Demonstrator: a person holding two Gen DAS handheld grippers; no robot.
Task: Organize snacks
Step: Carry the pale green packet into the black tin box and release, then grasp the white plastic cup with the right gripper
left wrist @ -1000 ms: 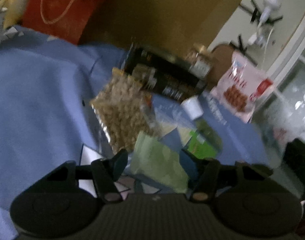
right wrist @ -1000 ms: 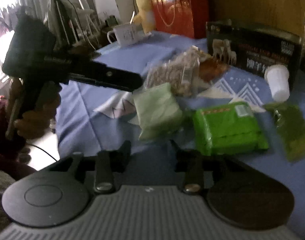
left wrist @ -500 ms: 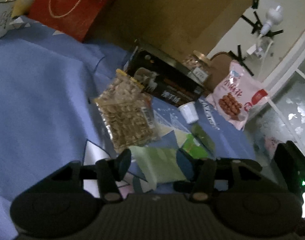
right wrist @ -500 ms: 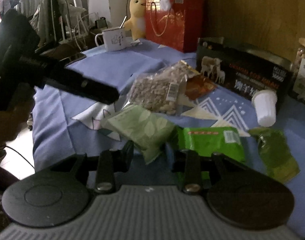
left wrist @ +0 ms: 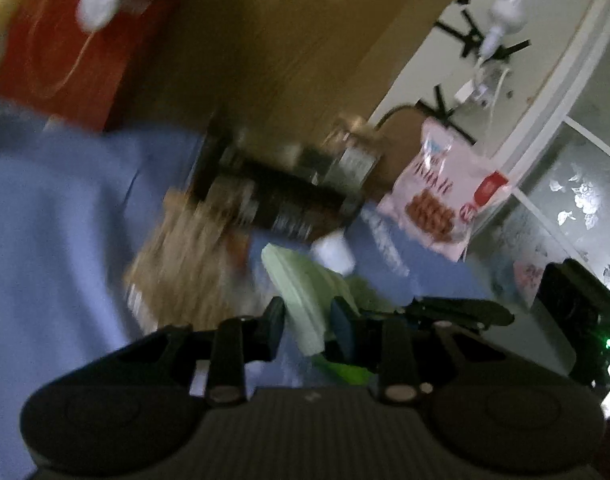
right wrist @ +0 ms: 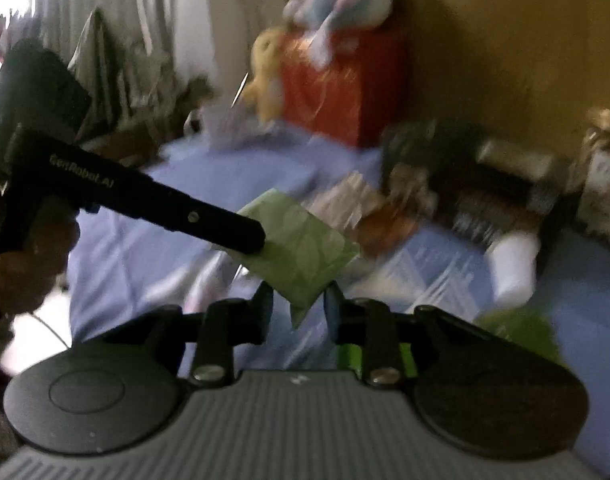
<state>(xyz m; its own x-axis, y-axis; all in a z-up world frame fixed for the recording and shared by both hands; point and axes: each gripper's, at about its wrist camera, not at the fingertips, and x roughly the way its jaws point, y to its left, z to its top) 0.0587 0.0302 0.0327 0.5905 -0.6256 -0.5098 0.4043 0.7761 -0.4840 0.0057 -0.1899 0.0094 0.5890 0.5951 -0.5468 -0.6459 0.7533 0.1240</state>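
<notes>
A pale green packet (left wrist: 301,280) hangs tilted above the blue cloth (left wrist: 45,220). My left gripper (left wrist: 307,320) is closing and grips its edge. In the right wrist view, the left gripper (right wrist: 257,240) comes in from the left and holds the packet (right wrist: 301,248) up. My right gripper (right wrist: 299,304) is closing too. The packet's lower corner dips between its fingers, and the pads stand apart from it. A bright green packet (right wrist: 517,328) lies on the cloth to the right. Both views are blurred.
A clear bag of nuts (left wrist: 185,248), a white cup (left wrist: 333,252) and a black box (left wrist: 273,200) lie behind the packet. A pink snack bag (left wrist: 437,200) and a jar (left wrist: 353,148) stand at the back right. A red gift bag (right wrist: 337,84) with plush toys stands at the back.
The pale green packet has come up off the cloth in the left gripper. Both grippers rose and their jaws narrowed. The right gripper now has the packet's corner between its fingers.
</notes>
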